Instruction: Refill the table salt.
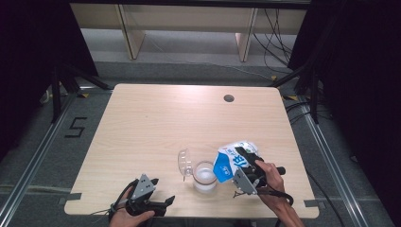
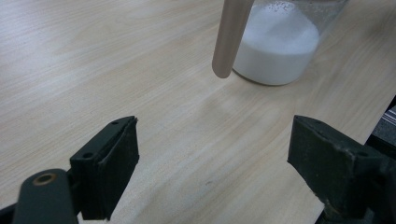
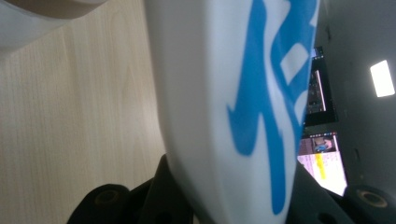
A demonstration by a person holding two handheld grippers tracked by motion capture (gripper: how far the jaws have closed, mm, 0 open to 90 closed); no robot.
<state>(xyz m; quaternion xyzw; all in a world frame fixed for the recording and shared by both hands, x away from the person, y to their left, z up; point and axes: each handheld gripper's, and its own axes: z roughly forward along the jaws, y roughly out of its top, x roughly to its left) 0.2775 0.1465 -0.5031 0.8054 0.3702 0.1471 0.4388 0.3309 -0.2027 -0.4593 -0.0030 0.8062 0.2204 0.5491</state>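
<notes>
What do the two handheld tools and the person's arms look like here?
Both the left tool and right tool are black with squared, pad-faced jaws, each topped by a grey three-cornered plate. Black cables trail from both. The forearms show no sleeves.

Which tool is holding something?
The right tool: its jaws pinch the blue-and-white bag, tipped over the jar. The left tool is open and empty.

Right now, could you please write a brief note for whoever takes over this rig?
Right gripper: shut on the blue-and-white bag, tilted over the clear jar.
Left gripper: open, holding nothing, at the table's near edge.
Jar: partly filled with white powder; its lid hangs open at its left.
Left: finish pouring, set the bag down, probably close the lid.
</notes>
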